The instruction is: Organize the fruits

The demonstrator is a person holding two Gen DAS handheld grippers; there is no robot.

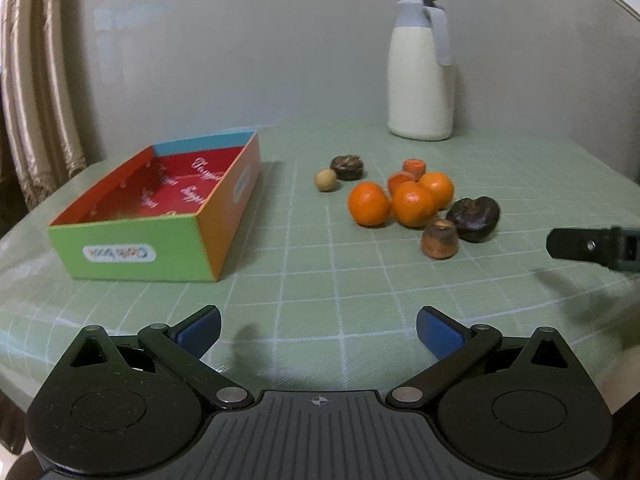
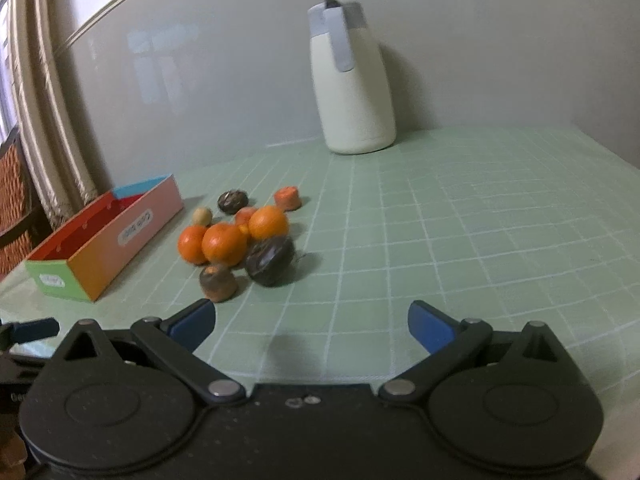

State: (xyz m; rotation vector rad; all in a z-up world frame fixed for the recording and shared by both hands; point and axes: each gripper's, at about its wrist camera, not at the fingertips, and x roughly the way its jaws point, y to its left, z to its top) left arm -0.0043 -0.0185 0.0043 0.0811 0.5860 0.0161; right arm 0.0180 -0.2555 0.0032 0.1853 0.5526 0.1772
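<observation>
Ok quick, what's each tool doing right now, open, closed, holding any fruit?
Left tool: open, holding nothing, short of the fruit.
Right tool: open, holding nothing, short of the fruit.

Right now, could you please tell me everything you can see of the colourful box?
The colourful box is an open, lidless rectangular tray, apparently cardboard. It has a green near end with a white oval label, an orange long side, a blue far end and a red printed interior that looks empty. It sits flat on the green checked tablecloth, left of the fruit, touching none of it.
</observation>
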